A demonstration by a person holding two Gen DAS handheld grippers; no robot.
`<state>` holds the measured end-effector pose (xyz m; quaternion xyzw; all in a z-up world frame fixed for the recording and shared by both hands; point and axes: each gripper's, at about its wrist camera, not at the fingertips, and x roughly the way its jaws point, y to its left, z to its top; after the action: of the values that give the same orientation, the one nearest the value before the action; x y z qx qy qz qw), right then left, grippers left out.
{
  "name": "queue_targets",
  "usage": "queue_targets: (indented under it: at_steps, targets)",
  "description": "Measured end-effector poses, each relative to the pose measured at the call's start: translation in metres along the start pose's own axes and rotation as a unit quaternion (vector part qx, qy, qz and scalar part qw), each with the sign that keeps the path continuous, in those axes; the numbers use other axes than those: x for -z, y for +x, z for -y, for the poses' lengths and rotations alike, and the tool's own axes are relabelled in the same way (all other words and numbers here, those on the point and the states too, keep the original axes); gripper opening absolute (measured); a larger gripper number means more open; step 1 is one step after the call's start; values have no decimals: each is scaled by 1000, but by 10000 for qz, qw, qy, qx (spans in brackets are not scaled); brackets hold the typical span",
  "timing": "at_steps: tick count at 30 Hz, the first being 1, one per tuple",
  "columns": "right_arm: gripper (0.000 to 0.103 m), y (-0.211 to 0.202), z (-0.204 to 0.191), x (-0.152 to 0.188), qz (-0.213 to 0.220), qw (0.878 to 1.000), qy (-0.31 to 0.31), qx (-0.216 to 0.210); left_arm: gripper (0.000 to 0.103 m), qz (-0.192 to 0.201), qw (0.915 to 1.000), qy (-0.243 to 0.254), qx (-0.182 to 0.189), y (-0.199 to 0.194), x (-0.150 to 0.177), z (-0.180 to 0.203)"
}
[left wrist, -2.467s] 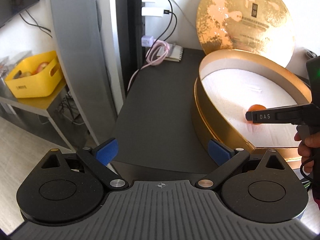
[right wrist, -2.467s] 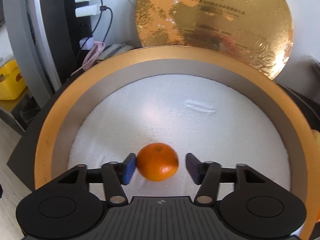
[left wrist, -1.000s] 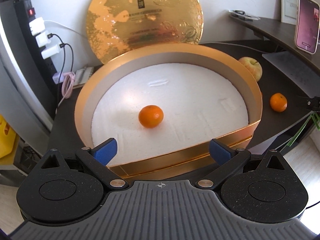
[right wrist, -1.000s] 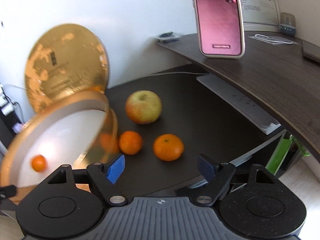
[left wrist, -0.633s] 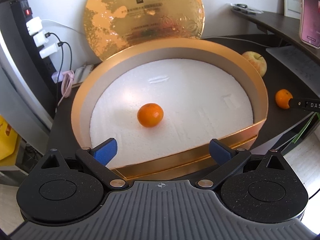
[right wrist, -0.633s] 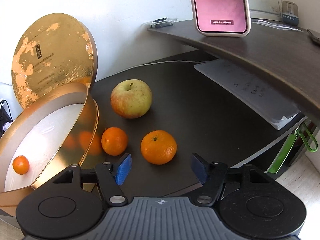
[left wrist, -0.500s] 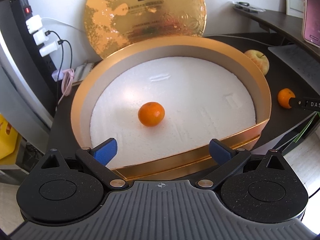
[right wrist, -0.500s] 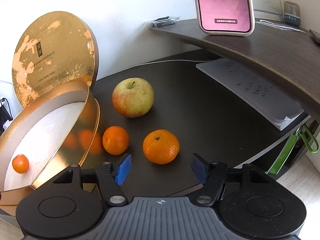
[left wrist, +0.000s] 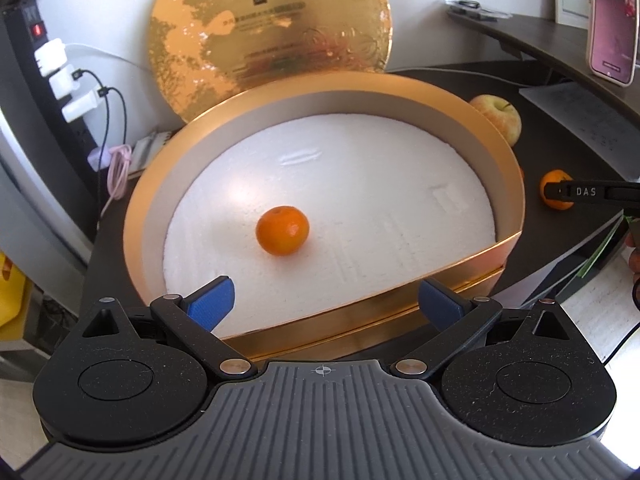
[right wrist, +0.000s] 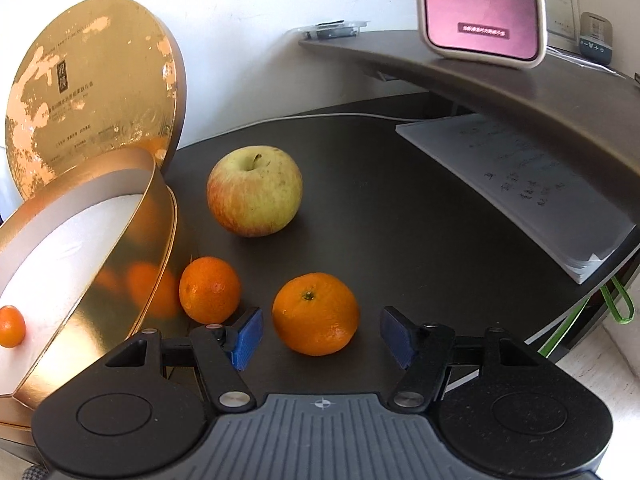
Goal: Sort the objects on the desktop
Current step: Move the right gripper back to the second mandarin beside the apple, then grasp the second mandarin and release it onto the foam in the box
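Right wrist view: right gripper [right wrist: 320, 334] now lower and closer than half a second ago, jaws spread wide with the large tangerine [right wrist: 315, 314] sitting between the blue pads, neither pad touching the peel. Probably lined up for a grasp, with only the closing left. Small tangerine [right wrist: 209, 289] just beside, toward the gold box [right wrist: 132, 216]; apple [right wrist: 254, 191] farther back on the counter [right wrist: 400, 216]. Stem scar of the large tangerine facing up and slightly toward the camera; fruit near round, a little flattened, so no real long axis, widest across the gap between the pads. Apple stem pointing up.

Left wrist view: left gripper [left wrist: 325, 304] open and empty, held above the near rim of the box, barely shifted over the last half second. One tangerine in the box [left wrist: 282, 230] resting on the white foam liner, stem dimple up. Lid [left wrist: 272, 28] propped upright against the wall behind. One fruit lying inside, three outside on the counter: sorting judged partway along.
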<state>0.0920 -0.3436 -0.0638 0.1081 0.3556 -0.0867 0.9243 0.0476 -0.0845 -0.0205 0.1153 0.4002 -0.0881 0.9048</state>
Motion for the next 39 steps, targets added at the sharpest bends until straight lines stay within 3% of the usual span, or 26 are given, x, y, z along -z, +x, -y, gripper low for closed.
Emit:
queue_targets:
  at_steps: [4,6,16,23,28,31,35,39]
  targets:
    - [62,5,-2,0,-30,10000,-25,17,101,-13,10000,-14,-23,1,0,-1]
    - [50,6,-3,0,-41,10000,-38,31,101,-6,10000,-4,-19,0,1,-1]
    - [49,-27,-12,-1,238,9996,-5,174,101,67,9999,-154,4,-6,5,-13]
    - [49,-79,-47,-10,769,9963,-345,-190,101,124,9986,-521,2,-15,12,-38]
    - [49,-93,-87,-14,821,9920,-740,-609,101,188,9961,-859,-89,-23,23,-65]
    - [49,-88,-115,-15,665,9885,-1011,-912,101,236,9936,-1084,-196,-27,30,-83]
    - [49,-66,-156,-10,124,9810,-1306,-1432,101,221,9897,-1379,-323,-28,38,-107]
    - [49,-50,-196,4,-320,9701,-1747,-1656,101,204,9866,-1577,-362,-30,46,-123]
